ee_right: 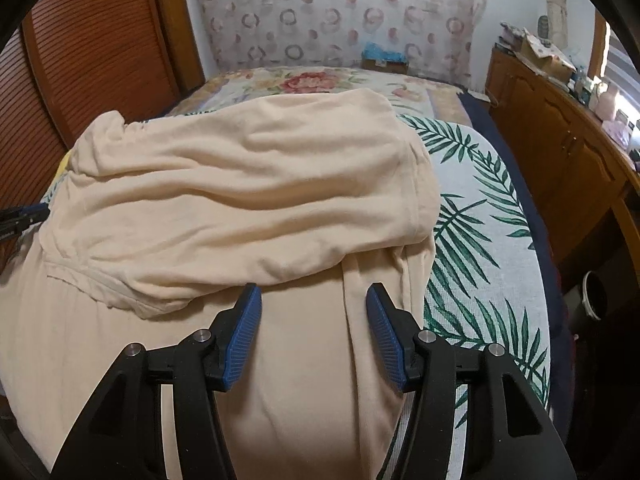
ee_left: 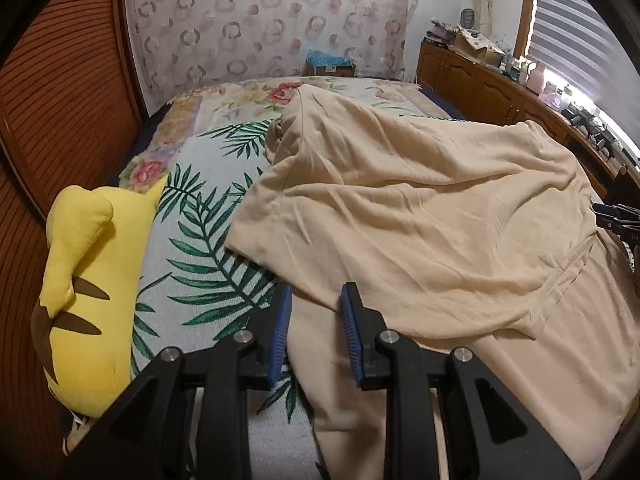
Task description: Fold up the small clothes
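A cream garment (ee_left: 420,208) lies spread on the bed, its upper part folded back over the lower part (ee_right: 240,184). My left gripper (ee_left: 317,292) is at the garment's left edge. A bunched strip of the cream cloth fills the narrow gap between its blue pads, so it is shut on the cloth. My right gripper (ee_right: 313,292) hovers over the garment's right side, just below the folded edge. Its jaws stand wide apart and the pads touch nothing. Each gripper's tip also shows at the edge of the other's view: right gripper (ee_left: 616,220), left gripper (ee_right: 20,220).
A yellow plush toy (ee_left: 88,272) lies on the bed's left side, close to my left gripper. The leaf-print bedspread (ee_right: 480,240) shows bare to the right of the garment. A wooden cabinet (ee_right: 560,152) with clutter runs along the right, and a louvred wooden panel (ee_left: 60,100) stands on the left.
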The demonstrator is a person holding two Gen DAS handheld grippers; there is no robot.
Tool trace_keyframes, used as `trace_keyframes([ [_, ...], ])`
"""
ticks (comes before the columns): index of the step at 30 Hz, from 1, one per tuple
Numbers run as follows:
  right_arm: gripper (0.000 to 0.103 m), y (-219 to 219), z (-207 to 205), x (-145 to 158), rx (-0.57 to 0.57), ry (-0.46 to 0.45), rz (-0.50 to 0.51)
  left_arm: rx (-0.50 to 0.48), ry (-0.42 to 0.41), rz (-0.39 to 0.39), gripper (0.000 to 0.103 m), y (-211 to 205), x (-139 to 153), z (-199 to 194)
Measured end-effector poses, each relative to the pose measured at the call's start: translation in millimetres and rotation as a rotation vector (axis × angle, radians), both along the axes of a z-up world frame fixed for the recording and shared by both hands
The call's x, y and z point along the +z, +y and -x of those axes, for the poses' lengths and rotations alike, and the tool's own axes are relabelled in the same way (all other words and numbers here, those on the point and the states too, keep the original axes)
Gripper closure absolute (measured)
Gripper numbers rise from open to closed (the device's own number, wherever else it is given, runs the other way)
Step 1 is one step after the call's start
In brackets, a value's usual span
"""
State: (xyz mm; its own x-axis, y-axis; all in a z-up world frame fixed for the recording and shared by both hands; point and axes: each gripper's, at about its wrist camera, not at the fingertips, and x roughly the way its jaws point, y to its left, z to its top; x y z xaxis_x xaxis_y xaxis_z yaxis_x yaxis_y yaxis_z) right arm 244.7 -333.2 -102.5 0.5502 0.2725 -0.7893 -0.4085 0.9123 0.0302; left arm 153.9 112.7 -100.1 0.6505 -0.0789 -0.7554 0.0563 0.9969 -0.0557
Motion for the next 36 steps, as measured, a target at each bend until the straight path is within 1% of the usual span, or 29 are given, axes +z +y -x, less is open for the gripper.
trace_keyframes([
  [4, 0.047, 1.3, 5.0, -2.4, 0.0, -0.024, 0.018, 0.011, 0.002, 0.008, 0.071, 3.8, -2.5, -1.7],
  [7, 0.047, -1.8, 4.6, -2.0, -0.004, -0.025, -0.001, 0.016, 0.004, 0.023, 0.071, 9.3, -4.8, -3.1],
  [13, 0.047, -8.6, 2.1, -0.1, -0.017, -0.013, -0.04, 0.017, 0.004, 0.012, 0.07, 11.4, -5.5, -4.2],
  [22, 0.047, -16.9, -26.2, 4.4, -0.048, 0.033, -0.12, 0.018, 0.003, 0.015, 0.07, 11.6, -5.9, -4.2],
  [26, 0.047, -14.6, -36.3, 6.0, -0.062, 0.041, -0.141, 0.016, 0.004, 0.034, 0.07, 14.7, -5.3, -4.8],
  [29, 0.047, -8.7, -38.8, 6.1, -0.065, 0.024, -0.108, 0.029, 0.013, 0.045, 0.07, 20.2, -4.3, -8.9],
  [31, 0.047, -5.2, -37.4, 4.8, -0.065, 0.011, -0.086, 0.063, 0.023, 0.052, 0.07, 25.5, -3.3, -13.7],
  [33, 0.047, -1.5, -36.0, 4.4, -0.064, 0.003, -0.069, 0.083, 0.028, 0.081, 0.07, 34.6, -2.2, -20.6],
  [36, 0.047, 0.5, -34.6, 3.0, -0.066, -0.007, -0.052, 0.104, 0.033, 0.093, 0.07, 42.2, -2.2, -31.2],
])
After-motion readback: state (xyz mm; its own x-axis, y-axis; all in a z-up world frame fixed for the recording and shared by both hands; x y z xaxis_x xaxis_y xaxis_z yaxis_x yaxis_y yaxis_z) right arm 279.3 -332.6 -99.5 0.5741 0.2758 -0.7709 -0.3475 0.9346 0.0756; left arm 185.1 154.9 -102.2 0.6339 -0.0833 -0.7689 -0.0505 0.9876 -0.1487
